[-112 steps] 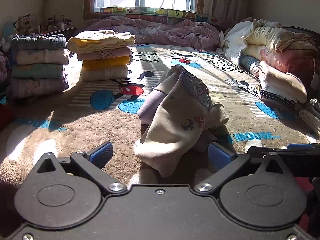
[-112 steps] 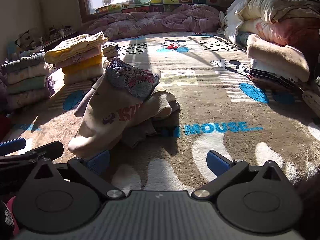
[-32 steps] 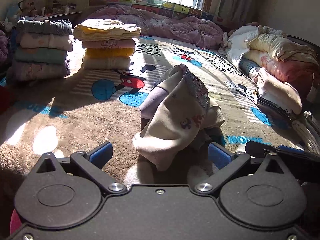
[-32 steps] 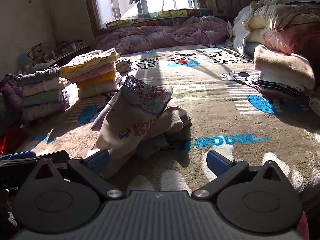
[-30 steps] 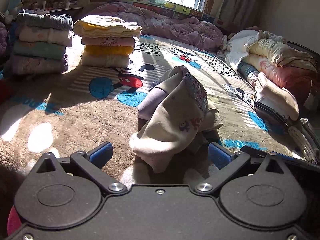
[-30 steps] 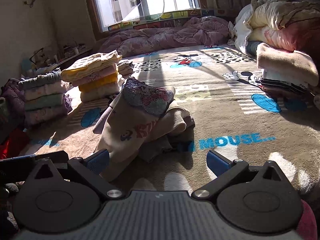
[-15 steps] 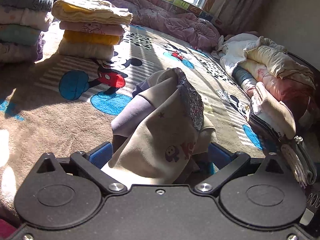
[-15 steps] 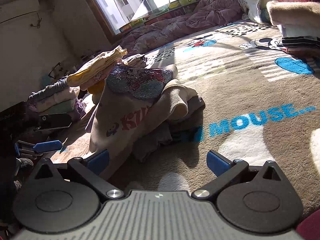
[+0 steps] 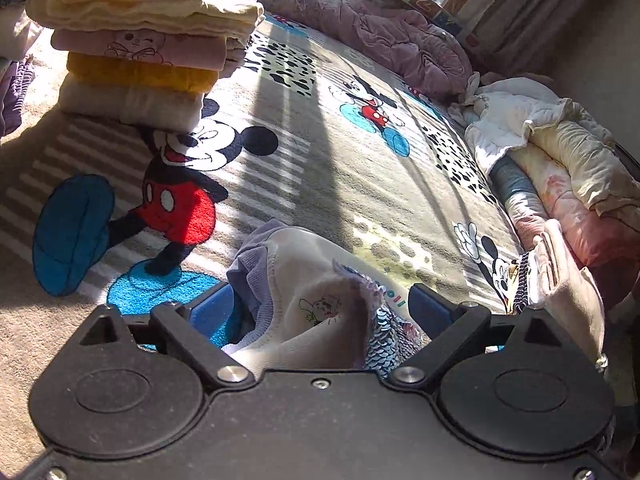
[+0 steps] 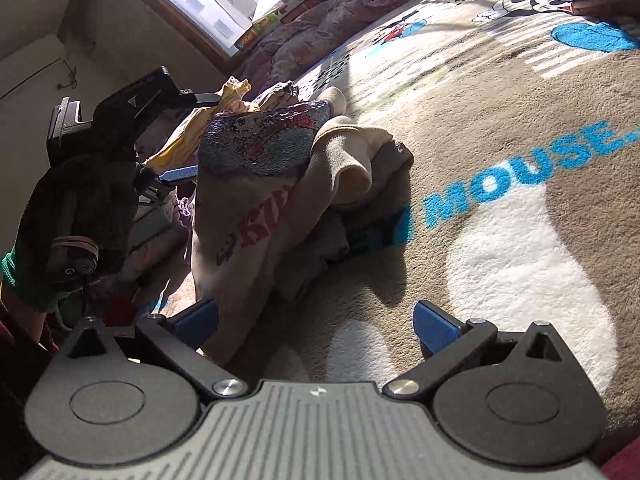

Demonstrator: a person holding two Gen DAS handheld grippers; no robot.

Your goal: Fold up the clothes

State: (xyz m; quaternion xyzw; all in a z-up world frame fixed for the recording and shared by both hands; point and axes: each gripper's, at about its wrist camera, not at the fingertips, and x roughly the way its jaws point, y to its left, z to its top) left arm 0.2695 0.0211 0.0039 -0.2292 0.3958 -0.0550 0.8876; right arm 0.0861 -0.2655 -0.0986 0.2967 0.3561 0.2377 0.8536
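Note:
A crumpled heap of clothes (image 10: 280,184) lies on the Mickey Mouse carpet (image 10: 500,128): a beige printed garment with a sequin patch on top and a lilac one beneath. My left gripper (image 9: 320,308) is open, its jaws either side of the heap's top (image 9: 316,284), and it shows in the right wrist view (image 10: 176,176) at the heap's left side. My right gripper (image 10: 316,324) is open, low over the carpet, with its left finger (image 10: 196,320) beside the beige garment's hanging edge.
A stack of folded clothes (image 9: 140,52) stands at the left rear. A purple quilt (image 9: 360,28) lies under the window. Piled bedding and folded clothes (image 9: 560,184) line the right side. Sunlit carpet stretches between them.
My left gripper has moved forward and up over the heap, so the clothes now sit between its jaws. My right gripper has dropped lower and tilted, closer to the heap's front edge.

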